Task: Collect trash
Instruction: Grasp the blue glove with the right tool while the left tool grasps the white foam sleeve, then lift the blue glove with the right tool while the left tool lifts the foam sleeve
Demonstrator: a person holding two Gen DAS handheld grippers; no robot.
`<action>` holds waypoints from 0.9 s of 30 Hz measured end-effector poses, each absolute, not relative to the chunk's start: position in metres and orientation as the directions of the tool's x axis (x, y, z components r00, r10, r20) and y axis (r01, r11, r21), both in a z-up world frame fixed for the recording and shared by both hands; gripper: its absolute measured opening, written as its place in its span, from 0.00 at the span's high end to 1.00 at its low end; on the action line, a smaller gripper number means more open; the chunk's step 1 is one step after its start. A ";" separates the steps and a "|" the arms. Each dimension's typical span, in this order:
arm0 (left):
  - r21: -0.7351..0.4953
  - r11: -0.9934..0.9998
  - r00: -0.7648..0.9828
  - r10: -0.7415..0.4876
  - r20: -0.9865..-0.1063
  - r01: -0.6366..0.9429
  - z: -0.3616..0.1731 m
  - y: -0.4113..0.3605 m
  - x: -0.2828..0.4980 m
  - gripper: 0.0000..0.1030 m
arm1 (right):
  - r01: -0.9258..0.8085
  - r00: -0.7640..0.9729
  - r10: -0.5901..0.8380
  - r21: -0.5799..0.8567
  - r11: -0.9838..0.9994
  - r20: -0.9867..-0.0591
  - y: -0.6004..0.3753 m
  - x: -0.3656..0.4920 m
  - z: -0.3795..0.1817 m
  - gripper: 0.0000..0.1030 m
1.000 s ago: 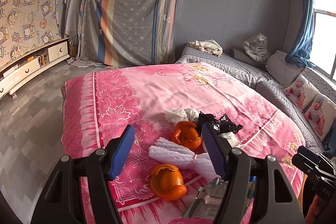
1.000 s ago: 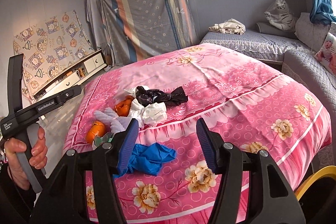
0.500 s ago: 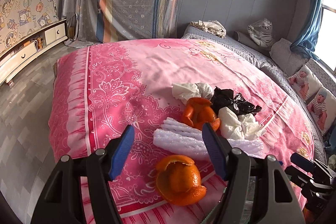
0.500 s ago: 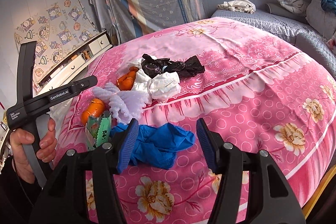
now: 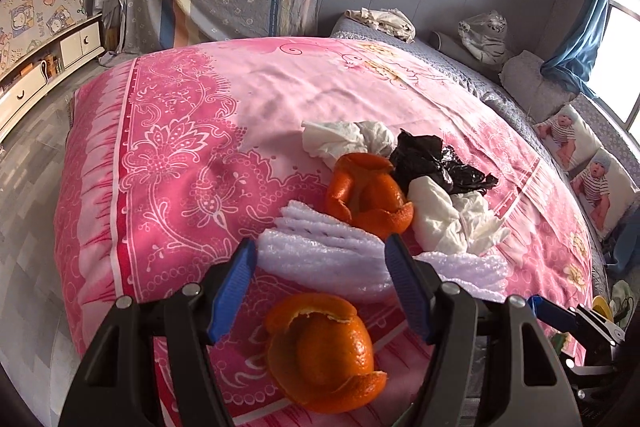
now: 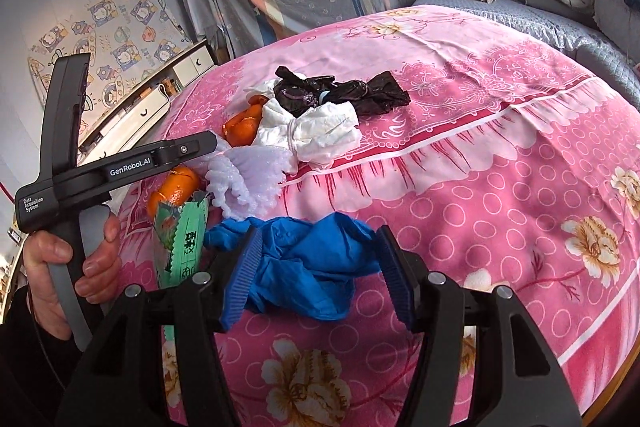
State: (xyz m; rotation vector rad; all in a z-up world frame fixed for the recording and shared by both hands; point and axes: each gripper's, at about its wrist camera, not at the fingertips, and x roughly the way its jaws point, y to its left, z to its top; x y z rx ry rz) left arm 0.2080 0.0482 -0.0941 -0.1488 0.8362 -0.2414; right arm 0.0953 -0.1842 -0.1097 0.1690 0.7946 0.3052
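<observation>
Left wrist view: left tongs spread, now closer over the curled orange peel, white foam fruit net just beyond. Right tongs spread, have advanced to straddle the crumpled blue rubber glove on the pink floral bedspread. Farther: black plastic bag.

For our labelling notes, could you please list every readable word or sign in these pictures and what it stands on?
"GenRobot.AI": white print along the arm of the black left gripper.
"Data Acquisition System": small white print on its handle block.
Green crinkle-edged foil wrapper: dark characters, too blurred to read.
Cartoon wall poster: no readable words.
</observation>
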 end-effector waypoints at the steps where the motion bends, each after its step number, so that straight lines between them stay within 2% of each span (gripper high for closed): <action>1: -0.229 0.961 0.639 -0.276 -0.718 0.157 -0.095 0.047 0.210 0.38 | -0.207 0.656 0.333 0.263 0.942 -0.677 -0.183 0.096 -0.111 0.46; 7: -0.239 0.954 0.619 -0.300 -0.726 0.182 -0.100 0.040 0.217 0.39 | -0.207 0.650 0.329 0.257 0.944 -0.685 -0.179 0.098 -0.114 0.46; 9: -0.242 0.954 0.623 -0.299 -0.723 0.178 -0.100 0.040 0.217 0.43 | -0.210 0.653 0.326 0.249 0.945 -0.684 -0.178 0.099 -0.114 0.48; 11: -0.237 0.956 0.633 -0.293 -0.717 0.174 -0.098 0.040 0.216 0.50 | -0.219 0.652 0.332 0.250 0.943 -0.682 -0.175 0.098 -0.113 0.57; 13: -0.234 0.957 0.644 -0.290 -0.708 0.173 -0.095 0.041 0.215 0.67 | -0.230 0.653 0.333 0.241 0.943 -0.681 -0.172 0.097 -0.111 0.64; 16: -0.227 0.959 0.646 -0.281 -0.710 0.169 -0.095 0.042 0.215 0.75 | -0.244 0.659 0.331 0.224 0.944 -0.676 -0.168 0.094 -0.109 0.73; 22: -0.210 0.965 0.678 -0.259 -0.688 0.156 -0.090 0.044 0.208 0.85 | -0.255 0.664 0.335 0.218 0.942 -0.669 -0.165 0.087 -0.103 0.86; 27: -0.198 0.968 0.708 -0.248 -0.661 0.155 -0.081 0.045 0.197 0.87 | -0.239 0.679 0.346 0.250 0.938 -0.648 -0.173 0.079 -0.097 0.91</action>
